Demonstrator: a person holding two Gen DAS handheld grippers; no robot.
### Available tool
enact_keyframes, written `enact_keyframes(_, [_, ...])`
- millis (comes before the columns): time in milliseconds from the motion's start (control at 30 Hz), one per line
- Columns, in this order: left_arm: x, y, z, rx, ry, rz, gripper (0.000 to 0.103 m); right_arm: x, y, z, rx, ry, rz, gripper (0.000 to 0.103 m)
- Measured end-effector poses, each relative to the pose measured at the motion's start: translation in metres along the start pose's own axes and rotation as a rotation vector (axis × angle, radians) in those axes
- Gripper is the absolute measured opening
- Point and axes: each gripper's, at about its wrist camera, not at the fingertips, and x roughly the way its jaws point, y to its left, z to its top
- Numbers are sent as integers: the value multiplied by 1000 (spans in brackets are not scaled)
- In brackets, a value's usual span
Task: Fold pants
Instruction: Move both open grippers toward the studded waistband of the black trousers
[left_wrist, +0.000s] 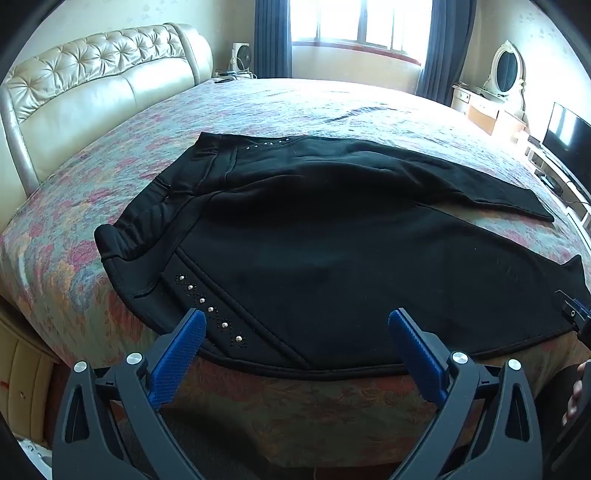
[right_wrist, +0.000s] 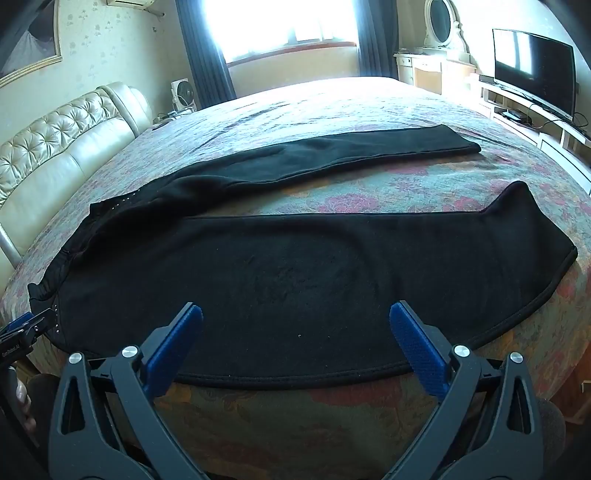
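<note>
Black pants (left_wrist: 314, 236) lie spread flat on the bed, waistband to the left, legs running right and apart. A line of small studs (left_wrist: 210, 309) marks the near hip. My left gripper (left_wrist: 297, 325) is open and empty, just above the near edge of the pants by the hip. In the right wrist view the pants (right_wrist: 314, 273) show both legs, the near leg across the bed edge and the far leg (right_wrist: 351, 151) behind. My right gripper (right_wrist: 295, 319) is open and empty over the near leg's edge. The left gripper's tip (right_wrist: 22, 326) shows at the far left.
The bed has a floral cover (right_wrist: 369, 184) and a padded cream headboard (left_wrist: 92, 81) on the left. A window with dark curtains (left_wrist: 362, 22) is at the back. A dresser with mirror (left_wrist: 506, 70) and a TV (right_wrist: 532, 66) stand on the right.
</note>
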Motion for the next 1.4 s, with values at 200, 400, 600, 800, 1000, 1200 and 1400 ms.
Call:
enact_keyframes(200, [-2, -1, 0, -6, 3, -1, 99, 1, 0, -2, -1, 6, 2, 101])
enact_keyframes(400, [2, 3, -2, -3, -2, -1, 99, 1, 1, -3, 0, 9, 3, 101])
enact_keyframes(600, [-1, 3, -1, -6, -5, 2, 99, 3, 1, -3, 3, 15, 4, 101])
enact_keyframes(800, [-3, 2, 1, -4, -12, -5, 99, 4, 0, -4, 5, 22, 8, 101])
enact_keyframes(1000, [4, 16, 10, -42, 30, -73, 99, 11, 1, -5, 2, 42, 6, 101])
enact_keyframes(1200, [18, 27, 18, -28, 83, -62, 99, 22, 9, 2, -6, 59, 25, 101])
enact_keyframes(1400, [30, 41, 60, 26, 34, -46, 99, 35, 26, 19, -44, 60, 58, 101])
